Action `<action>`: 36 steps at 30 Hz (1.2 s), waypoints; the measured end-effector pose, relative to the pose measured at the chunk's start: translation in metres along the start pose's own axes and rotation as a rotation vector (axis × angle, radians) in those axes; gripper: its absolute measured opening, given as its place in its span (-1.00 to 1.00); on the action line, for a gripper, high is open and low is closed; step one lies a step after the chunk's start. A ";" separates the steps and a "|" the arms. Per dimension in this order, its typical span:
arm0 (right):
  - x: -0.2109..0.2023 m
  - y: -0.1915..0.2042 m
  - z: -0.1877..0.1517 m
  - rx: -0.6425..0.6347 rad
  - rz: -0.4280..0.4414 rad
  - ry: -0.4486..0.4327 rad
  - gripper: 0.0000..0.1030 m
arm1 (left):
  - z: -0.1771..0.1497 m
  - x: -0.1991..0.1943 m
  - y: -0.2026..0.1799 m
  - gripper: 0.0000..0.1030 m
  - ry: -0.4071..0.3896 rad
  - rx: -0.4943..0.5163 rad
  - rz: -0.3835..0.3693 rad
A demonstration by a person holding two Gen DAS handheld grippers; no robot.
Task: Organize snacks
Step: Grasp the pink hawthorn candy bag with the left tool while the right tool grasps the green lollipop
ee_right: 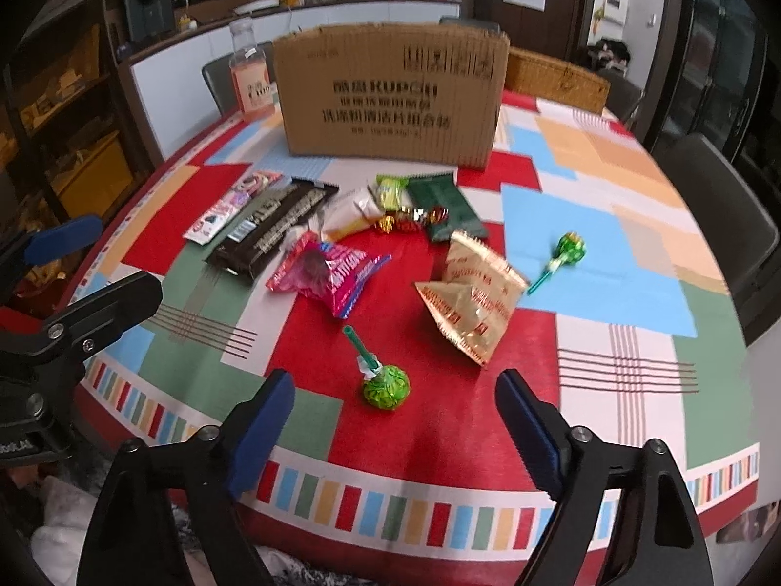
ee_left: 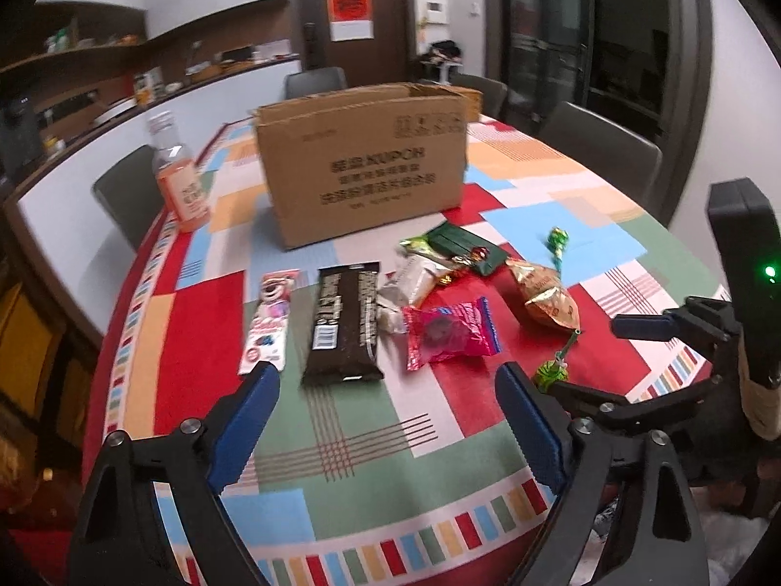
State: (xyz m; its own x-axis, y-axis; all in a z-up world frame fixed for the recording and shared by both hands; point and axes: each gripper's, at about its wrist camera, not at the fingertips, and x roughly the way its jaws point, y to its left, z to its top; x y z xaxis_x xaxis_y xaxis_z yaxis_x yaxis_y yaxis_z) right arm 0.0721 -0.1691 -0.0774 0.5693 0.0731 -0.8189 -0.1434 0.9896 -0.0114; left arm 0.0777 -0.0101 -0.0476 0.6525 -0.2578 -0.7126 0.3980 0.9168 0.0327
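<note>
Snacks lie scattered on the table before an open cardboard box (ee_left: 361, 166) (ee_right: 390, 93). Among them are a dark chocolate bar (ee_left: 344, 322) (ee_right: 273, 229), a pink-white packet (ee_left: 271, 320) (ee_right: 229, 207), a pink bag (ee_left: 451, 332) (ee_right: 327, 268), a gold bag (ee_left: 544, 295) (ee_right: 471, 293), a green packet (ee_left: 466, 246) (ee_right: 444, 205) and two green lollipops (ee_right: 383, 381) (ee_right: 566, 251). My left gripper (ee_left: 388, 390) is open and empty, just short of the chocolate bar. My right gripper (ee_right: 395, 403) is open and empty, around the near lollipop's sides and above it.
A bottle of orange drink (ee_left: 180, 180) (ee_right: 251, 78) stands left of the box. A wicker basket (ee_right: 556, 80) sits behind the box at right. Chairs (ee_left: 605, 146) ring the patterned table (ee_left: 351, 488) (ee_right: 625, 381). The right gripper's body (ee_left: 683, 342) shows in the left view.
</note>
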 end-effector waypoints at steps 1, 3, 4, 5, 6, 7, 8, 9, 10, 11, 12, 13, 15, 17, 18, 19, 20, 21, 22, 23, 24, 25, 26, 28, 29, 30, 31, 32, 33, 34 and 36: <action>0.005 -0.001 0.001 0.005 0.007 0.018 0.55 | 0.001 0.004 0.000 0.73 0.005 0.011 -0.013; 0.014 -0.002 0.002 0.012 0.015 0.049 0.49 | 0.004 0.013 -0.001 0.70 0.006 0.039 -0.036; 0.016 -0.002 0.002 0.013 0.016 0.057 0.48 | 0.006 0.017 -0.002 0.70 0.005 0.059 -0.046; 0.018 -0.002 0.002 0.015 0.019 0.068 0.45 | 0.007 0.021 -0.002 0.70 0.007 0.074 -0.054; 0.021 -0.002 0.003 0.016 0.022 0.077 0.40 | 0.009 0.026 -0.002 0.70 0.010 0.099 -0.064; 0.024 -0.002 0.003 0.017 0.026 0.089 0.38 | 0.010 0.030 -0.003 0.68 0.014 0.123 -0.071; 0.026 -0.002 0.003 0.018 0.030 0.099 0.33 | 0.011 0.035 -0.004 0.67 0.020 0.157 -0.081; 0.028 -0.001 0.004 0.019 0.034 0.109 0.28 | 0.012 0.040 -0.006 0.67 0.024 0.196 -0.091; 0.031 -0.001 0.004 0.019 0.035 0.118 0.27 | 0.013 0.043 -0.007 0.66 0.025 0.221 -0.096; 0.033 -0.001 0.004 0.018 0.035 0.127 0.24 | 0.014 0.046 -0.008 0.65 0.022 0.254 -0.106; 0.035 -0.002 0.005 0.019 0.034 0.133 0.22 | 0.014 0.049 -0.010 0.64 0.017 0.285 -0.119; 0.037 -0.002 0.005 0.021 0.033 0.140 0.20 | 0.015 0.052 -0.011 0.64 0.015 0.311 -0.127; 0.040 -0.003 0.006 0.024 0.029 0.148 0.14 | 0.016 0.059 -0.014 0.63 0.012 0.356 -0.138; 0.043 -0.004 0.008 0.029 0.027 0.158 0.09 | 0.017 0.067 -0.018 0.58 0.017 0.407 -0.143; 0.044 -0.004 0.008 0.029 0.026 0.162 0.07 | 0.017 0.071 -0.020 0.56 0.018 0.432 -0.149; 0.045 -0.004 0.009 0.028 0.025 0.167 0.06 | 0.018 0.074 -0.020 0.56 0.019 0.452 -0.154; 0.046 -0.003 0.009 0.027 0.024 0.171 0.03 | 0.019 0.077 -0.021 0.56 0.020 0.465 -0.159; 0.048 -0.003 0.010 0.025 0.022 0.175 -0.02 | 0.019 0.080 -0.023 0.56 0.020 0.483 -0.165; 0.049 -0.002 0.011 0.021 0.021 0.180 -0.04 | 0.019 0.082 -0.024 0.55 0.020 0.497 -0.171; 0.050 -0.002 0.011 0.019 0.021 0.182 -0.09 | 0.020 0.085 -0.026 0.55 0.020 0.515 -0.181; 0.051 -0.002 0.011 0.016 0.021 0.185 -0.14 | 0.020 0.088 -0.028 0.53 0.022 0.531 -0.189; 0.052 -0.001 0.012 0.014 0.020 0.187 -0.17 | 0.021 0.091 -0.030 0.49 0.024 0.544 -0.196; 0.052 -0.001 0.012 0.013 0.022 0.190 -0.24 | 0.021 0.094 -0.031 0.48 0.027 0.558 -0.199; 0.054 -0.001 0.013 0.015 0.024 0.194 -0.31 | 0.023 0.098 -0.034 0.44 0.035 0.569 -0.211; 0.054 -0.002 0.013 0.017 0.026 0.197 -0.37 | 0.024 0.102 -0.035 0.42 0.042 0.574 -0.220; 0.055 -0.003 0.014 0.020 0.028 0.199 -0.42 | 0.025 0.104 -0.037 0.39 0.047 0.580 -0.226; 0.056 -0.004 0.014 0.025 0.030 0.201 -0.43 | 0.025 0.107 -0.038 0.36 0.052 0.585 -0.231; 0.057 -0.006 0.015 0.029 0.032 0.202 -0.44 | 0.025 0.109 -0.040 0.35 0.061 0.592 -0.238; 0.058 -0.007 0.016 0.033 0.035 0.201 -0.46 | 0.025 0.111 -0.041 0.32 0.067 0.597 -0.244; 0.058 -0.008 0.017 0.036 0.038 0.199 -0.47 | 0.025 0.114 -0.043 0.27 0.076 0.602 -0.251; 0.059 -0.009 0.018 0.041 0.045 0.197 -0.47 | 0.026 0.118 -0.045 0.21 0.100 0.602 -0.266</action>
State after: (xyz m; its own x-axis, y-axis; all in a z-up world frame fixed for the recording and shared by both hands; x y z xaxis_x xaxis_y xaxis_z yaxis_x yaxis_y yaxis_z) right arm 0.1215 -0.1719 -0.1156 0.3927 0.0957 -0.9147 -0.1302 0.9903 0.0477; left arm 0.1534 -0.0897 -0.1152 0.4308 -0.3957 -0.8111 0.8469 0.4876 0.2120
